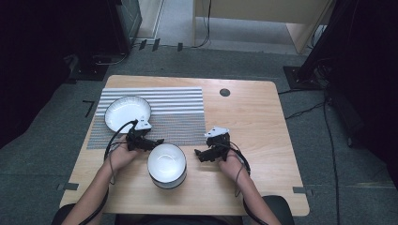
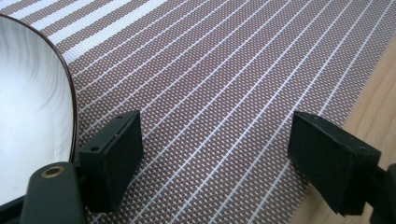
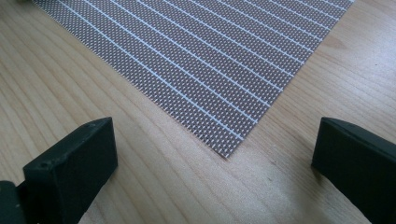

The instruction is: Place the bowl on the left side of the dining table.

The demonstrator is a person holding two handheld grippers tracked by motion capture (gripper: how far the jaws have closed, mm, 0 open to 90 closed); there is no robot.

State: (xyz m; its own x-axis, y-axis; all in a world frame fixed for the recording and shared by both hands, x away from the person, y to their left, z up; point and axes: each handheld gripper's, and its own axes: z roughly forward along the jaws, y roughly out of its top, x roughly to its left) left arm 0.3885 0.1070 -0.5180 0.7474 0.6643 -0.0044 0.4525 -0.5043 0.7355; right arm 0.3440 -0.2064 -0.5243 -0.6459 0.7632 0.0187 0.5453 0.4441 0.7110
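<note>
A white plate with a dark rim (image 1: 126, 112) lies on the left part of a striped woven placemat (image 1: 178, 110). A white bowl with a dark outside (image 1: 167, 164) stands on the bare wood just in front of the mat. My left gripper (image 1: 152, 142) hovers between plate and bowl, open, nothing between its jaws. In the left gripper view the left gripper (image 2: 215, 140) is over the placemat (image 2: 224, 70), with the plate (image 2: 32, 102) at its left. My right gripper (image 1: 202, 154) is to the right of the bowl. The right gripper (image 3: 215, 154) is open over wood, with the placemat's corner (image 3: 210, 56) ahead.
The wooden table (image 1: 248, 122) has a round dark cable hole (image 1: 225, 92) at the back. Its right half is bare wood. Dark equipment stands and cables (image 1: 305, 110) lie on the grey floor around the table.
</note>
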